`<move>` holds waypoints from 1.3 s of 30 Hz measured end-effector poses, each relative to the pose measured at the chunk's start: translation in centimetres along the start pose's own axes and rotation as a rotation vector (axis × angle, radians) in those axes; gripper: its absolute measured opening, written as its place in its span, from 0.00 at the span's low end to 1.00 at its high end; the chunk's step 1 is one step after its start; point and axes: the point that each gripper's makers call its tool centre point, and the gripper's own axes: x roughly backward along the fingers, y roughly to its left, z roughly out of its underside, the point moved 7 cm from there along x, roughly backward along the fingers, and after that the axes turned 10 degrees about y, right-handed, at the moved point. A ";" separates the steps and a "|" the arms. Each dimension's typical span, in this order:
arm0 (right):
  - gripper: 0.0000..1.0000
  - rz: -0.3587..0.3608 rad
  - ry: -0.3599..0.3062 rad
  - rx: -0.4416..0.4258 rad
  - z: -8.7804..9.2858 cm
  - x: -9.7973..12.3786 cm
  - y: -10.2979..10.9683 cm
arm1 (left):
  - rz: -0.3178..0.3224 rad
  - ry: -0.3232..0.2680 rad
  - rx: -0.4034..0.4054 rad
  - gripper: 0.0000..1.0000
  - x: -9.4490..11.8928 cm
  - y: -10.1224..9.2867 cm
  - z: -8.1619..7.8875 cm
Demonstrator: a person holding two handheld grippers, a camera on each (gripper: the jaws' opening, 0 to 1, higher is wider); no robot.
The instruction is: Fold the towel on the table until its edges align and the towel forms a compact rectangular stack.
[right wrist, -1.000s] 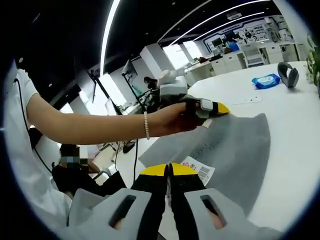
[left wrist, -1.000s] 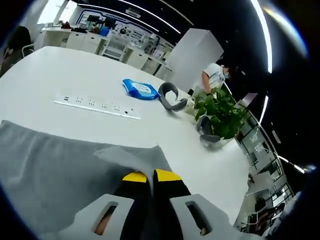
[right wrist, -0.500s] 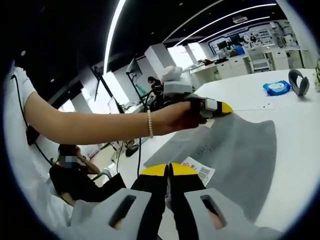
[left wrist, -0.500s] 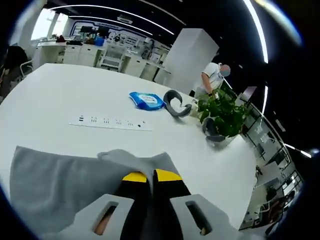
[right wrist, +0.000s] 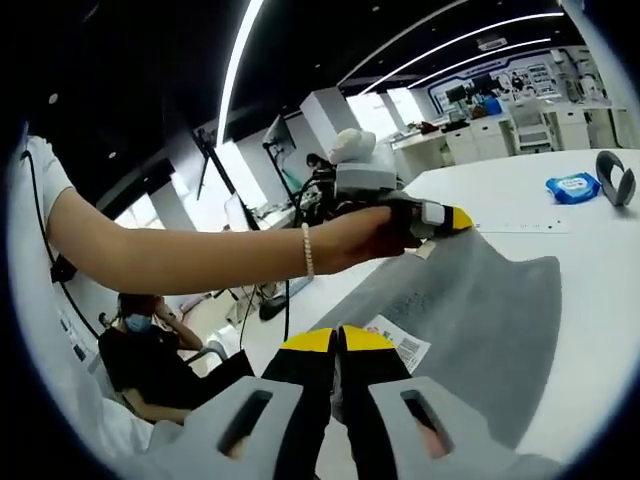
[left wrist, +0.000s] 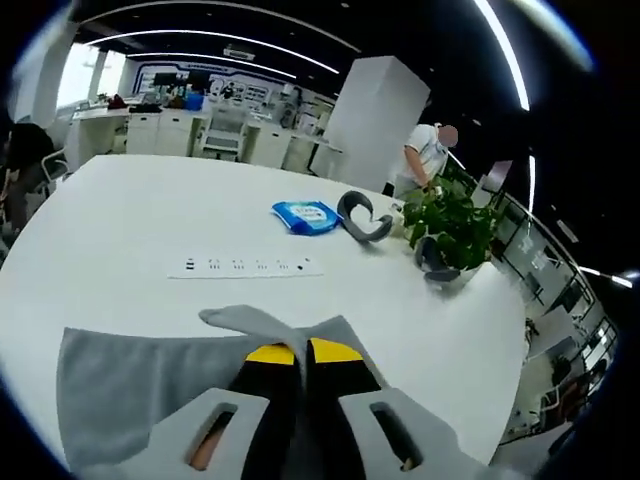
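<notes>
White table [left wrist: 120,210], both tongs pinching towel [right wrist: 470,300]

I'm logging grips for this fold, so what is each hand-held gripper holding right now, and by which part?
Both hold the grey towel. The left hand-held gripper pinches a bunched corner; the right hand-held gripper pinches the edge beside the white label.

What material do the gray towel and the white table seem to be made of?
Towel: probably soft woven or terry cloth, matte; it drapes and folds between both shut grippers, with a printed label sewn on. Table: seemingly hard laminate or painted board; smooth, white, with a faint sheen.
</notes>
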 end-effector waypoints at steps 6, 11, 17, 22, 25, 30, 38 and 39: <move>0.00 0.003 0.008 0.019 -0.2 -1.1 0.9 | 0.002 -0.003 -0.003 0.02 0.9 1.0 -0.1; 0.00 0.001 0.016 0.033 -0.5 -2.2 1.6 | -0.001 -0.002 -0.009 0.02 1.4 2.0 0.0; 0.00 0.002 0.010 0.045 -0.9 -3.4 2.6 | 0.001 -0.006 -0.024 0.02 2.1 3.0 -0.2; 0.00 -0.007 -0.003 0.052 -1.2 -4.2 3.1 | -0.001 -0.010 -0.043 0.02 2.6 3.4 -0.3; 0.00 -0.005 0.001 0.074 -1.6 -5.0 3.7 | -0.010 -0.014 -0.062 0.02 3.1 4.0 -0.6; 0.00 -0.009 0.005 0.099 -2.2 -6.3 4.4 | -0.014 -0.025 -0.077 0.02 3.8 4.9 -1.0; 0.00 -0.021 0.004 0.107 -2.7 -8.3 5.3 | -0.025 -0.035 -0.075 0.02 4.8 7.1 -1.2; 0.00 -0.020 0.010 0.114 -2.7 -8.6 5.4 | -0.026 -0.036 -0.076 0.02 4.9 7.2 -1.2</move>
